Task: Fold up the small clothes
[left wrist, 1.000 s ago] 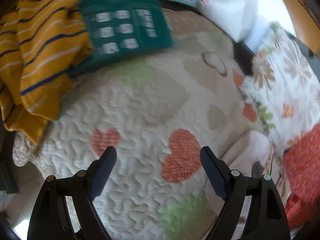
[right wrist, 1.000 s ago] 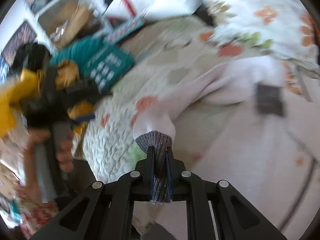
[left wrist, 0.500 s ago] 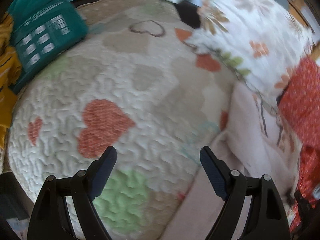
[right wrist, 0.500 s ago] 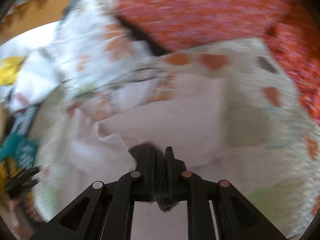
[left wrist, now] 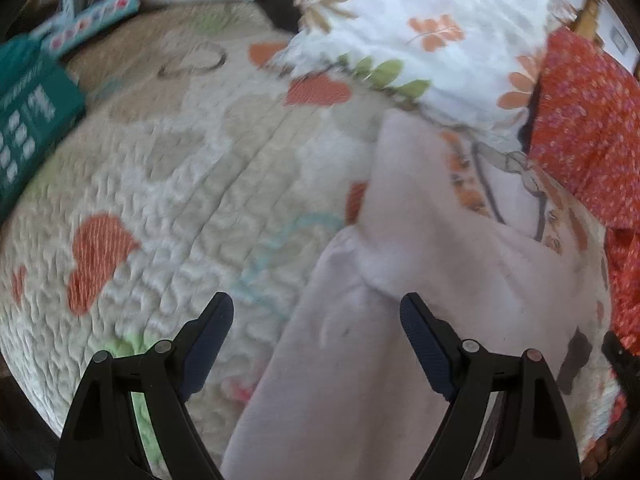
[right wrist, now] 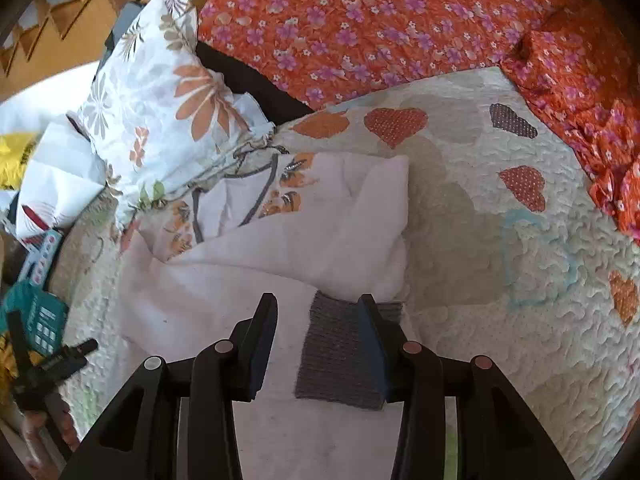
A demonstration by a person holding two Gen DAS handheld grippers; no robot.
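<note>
Now the right gripper, clamped on the white garment's grey ribbed cuff a second ago, has just been opening; the cuff lies loose on the heart-patterned quilt between its parted fingers. Left gripper hangs wide open and empty over the white garment, no longer over bare quilt.

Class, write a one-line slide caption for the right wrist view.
Right claw, just opened, above the pale garment's grey cuff on the heart quilt.

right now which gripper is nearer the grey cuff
Right. The right gripper has just opened over the grey cuff, which lies between its jaws. The left gripper hovers open over the white garment, farther off.
</note>
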